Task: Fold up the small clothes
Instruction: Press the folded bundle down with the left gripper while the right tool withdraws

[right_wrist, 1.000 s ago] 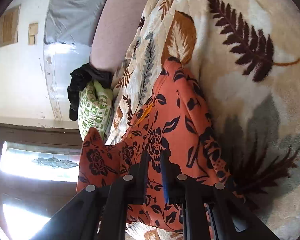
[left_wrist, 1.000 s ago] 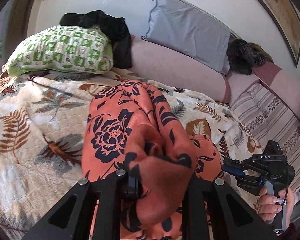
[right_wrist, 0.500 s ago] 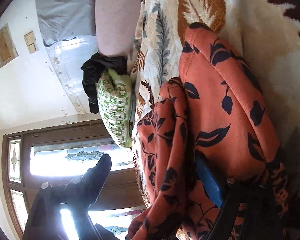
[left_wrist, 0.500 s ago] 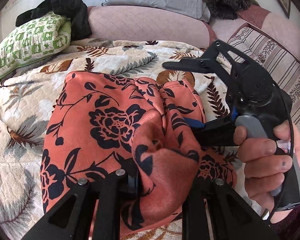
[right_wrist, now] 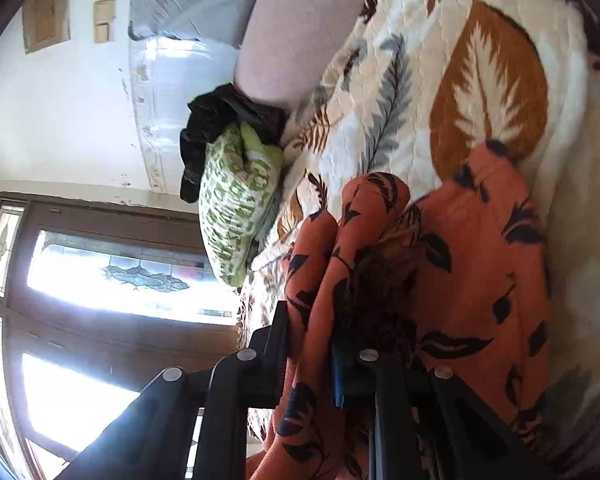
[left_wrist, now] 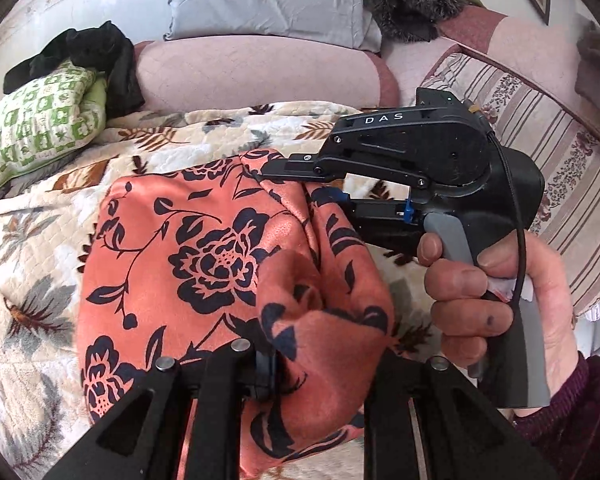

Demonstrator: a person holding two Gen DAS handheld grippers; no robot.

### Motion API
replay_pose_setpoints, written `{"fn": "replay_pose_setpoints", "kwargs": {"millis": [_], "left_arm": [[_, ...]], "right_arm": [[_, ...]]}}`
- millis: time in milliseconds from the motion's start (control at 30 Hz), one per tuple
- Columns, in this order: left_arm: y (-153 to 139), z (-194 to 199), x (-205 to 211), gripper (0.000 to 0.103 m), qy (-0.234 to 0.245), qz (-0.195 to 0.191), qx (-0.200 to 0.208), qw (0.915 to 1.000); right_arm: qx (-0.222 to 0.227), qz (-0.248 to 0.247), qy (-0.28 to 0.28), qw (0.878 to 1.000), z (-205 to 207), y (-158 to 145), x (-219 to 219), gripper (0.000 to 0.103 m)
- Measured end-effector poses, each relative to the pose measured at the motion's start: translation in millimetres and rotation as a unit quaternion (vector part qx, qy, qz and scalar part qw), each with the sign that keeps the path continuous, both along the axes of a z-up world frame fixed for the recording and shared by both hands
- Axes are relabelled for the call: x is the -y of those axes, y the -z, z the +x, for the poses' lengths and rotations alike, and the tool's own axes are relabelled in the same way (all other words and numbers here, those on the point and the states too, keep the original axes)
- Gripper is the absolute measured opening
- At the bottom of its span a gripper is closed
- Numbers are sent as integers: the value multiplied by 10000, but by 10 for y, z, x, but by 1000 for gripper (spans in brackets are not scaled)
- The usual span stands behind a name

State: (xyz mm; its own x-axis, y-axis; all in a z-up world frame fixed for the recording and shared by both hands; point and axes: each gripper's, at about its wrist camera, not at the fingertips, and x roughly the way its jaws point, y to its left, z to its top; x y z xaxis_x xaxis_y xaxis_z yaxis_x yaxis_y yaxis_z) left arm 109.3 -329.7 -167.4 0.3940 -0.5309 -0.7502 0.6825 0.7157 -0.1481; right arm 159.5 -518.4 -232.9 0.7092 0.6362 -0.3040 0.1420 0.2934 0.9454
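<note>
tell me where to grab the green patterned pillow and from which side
Grip the green patterned pillow by its near rounded corner, coming from the bed side over the leaf-print quilt. A black garment drapes over its far end against the pink bolster, so that side is blocked; the near edge lies bare.

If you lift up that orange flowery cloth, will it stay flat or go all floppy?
Probably floppy: the orange flowery cloth already bunches and droops where the left tongs pinch it. It looks thin and light, folding into soft ridges at the right tongs. Its sheen suggests it might slip.
</note>
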Motion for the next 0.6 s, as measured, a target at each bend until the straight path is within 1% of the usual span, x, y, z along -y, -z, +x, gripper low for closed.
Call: {"fn": "replay_pose_setpoints", "kwargs": {"millis": [33, 100, 200, 267, 300, 333, 367, 400, 433, 467, 500, 533, 600], "left_arm": [[25, -4, 93, 19, 62, 4, -87, 9999], [143, -8, 275, 20, 131, 68, -229, 9996], [419, -18, 479, 22, 163, 246, -433, 9986], [515, -52, 509, 24, 177, 242, -373, 9989], [509, -83, 501, 25, 223, 199, -281, 9992], [497, -104, 489, 29, 286, 180, -237, 9991], [475, -124, 463, 36, 345, 160, -232, 9990], [447, -138, 428, 41, 402, 119, -269, 9988], [419, -164, 376, 58, 473, 87, -401, 9980], [395, -173, 329, 73, 514, 79, -582, 9969], [359, -208, 264, 76, 532, 44, -710, 9960], [312, -263, 184, 76, 559, -15, -739, 9957], [215, -384, 25, 76, 628, -24, -594, 9963]], "right_arm": [[6, -53, 109, 9999, -54, -3, 107, 18], [-43, 3, 288, 9996, -137, 84, 314, 18], [-315, -15, 665, 9973, -229, 274, 573, 18], [-433, 200, 613, 9970, -232, 409, 633, 18], [-516, 189, 553, 9970, -222, 436, 634, 18], [-595, 121, 511, 9968, -220, 450, 635, 18], [-621, 103, 470, 9969, -216, 447, 629, 21], [-624, 155, 446, 9969, -223, 435, 636, 21], [-672, 184, 471, 9965, -243, 421, 657, 21], [-750, 129, 528, 9957, -278, 395, 689, 22], [-793, -2, 618, 9949, -319, 352, 726, 22], [-763, -179, 743, 9942, -379, 301, 768, 22], [-604, -457, 980, 9923, -518, 189, 828, 22]]}}
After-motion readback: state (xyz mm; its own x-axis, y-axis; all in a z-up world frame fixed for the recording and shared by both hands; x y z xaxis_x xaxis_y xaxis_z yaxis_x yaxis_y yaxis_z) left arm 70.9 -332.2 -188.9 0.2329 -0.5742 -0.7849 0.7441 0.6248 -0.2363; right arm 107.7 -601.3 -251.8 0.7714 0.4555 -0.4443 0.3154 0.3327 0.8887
